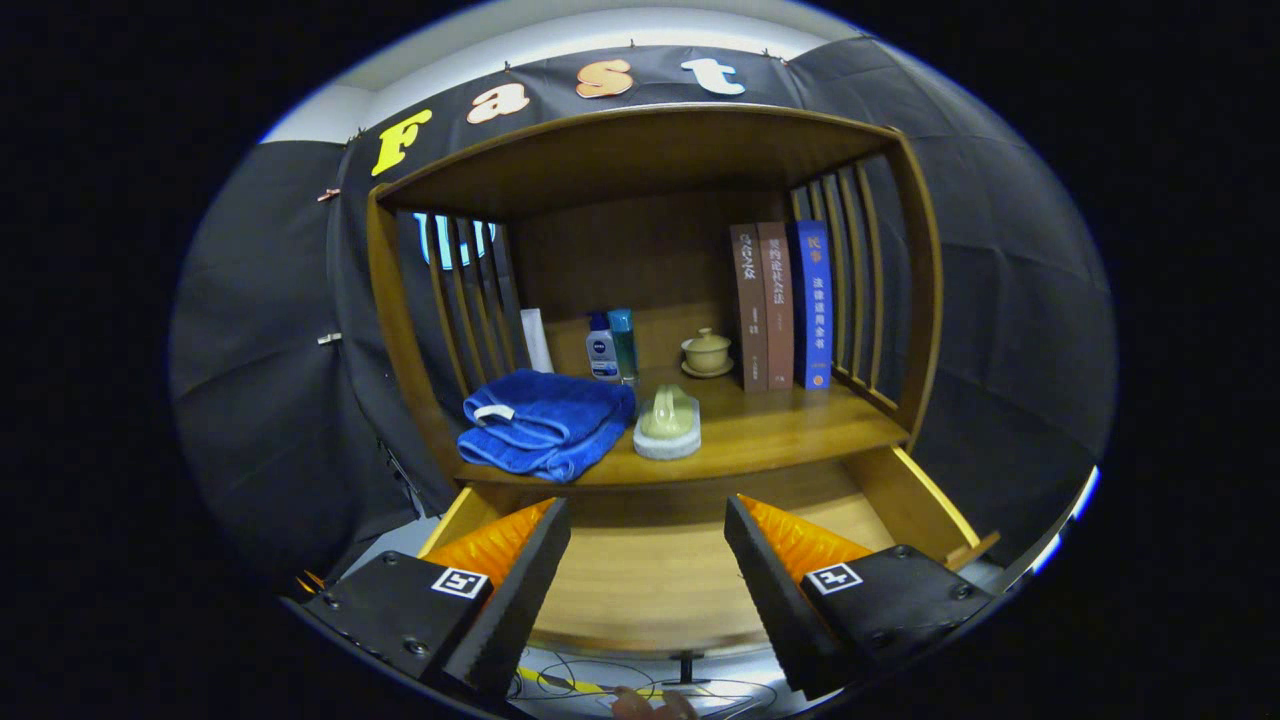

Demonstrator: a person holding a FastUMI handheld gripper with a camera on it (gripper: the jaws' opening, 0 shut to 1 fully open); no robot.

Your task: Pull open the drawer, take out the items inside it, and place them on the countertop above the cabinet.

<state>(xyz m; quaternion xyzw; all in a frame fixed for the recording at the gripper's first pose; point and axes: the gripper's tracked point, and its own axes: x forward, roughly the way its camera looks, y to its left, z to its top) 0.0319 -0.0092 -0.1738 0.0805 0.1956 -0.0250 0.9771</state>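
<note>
Claw (647,560) spread, empty, over open wooden drawer (650,580), which looks bare; folded blue towel (545,422) and green-handled scrub brush (668,422) on wooden counter (780,425): check drawer corners before withdrawing.

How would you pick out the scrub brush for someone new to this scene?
On the wooden countertop above the open drawer, beyond the open gripper, lies a folded blue towel. Right beside it sits the brush: pale green handle, white base.

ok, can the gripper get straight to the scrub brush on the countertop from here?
Probably yes. The gripper is open over the pulled-out drawer, and the scrub brush sits near the countertop's front edge, just beyond the fingers. The blue towel lies beside it, not in front.
</note>
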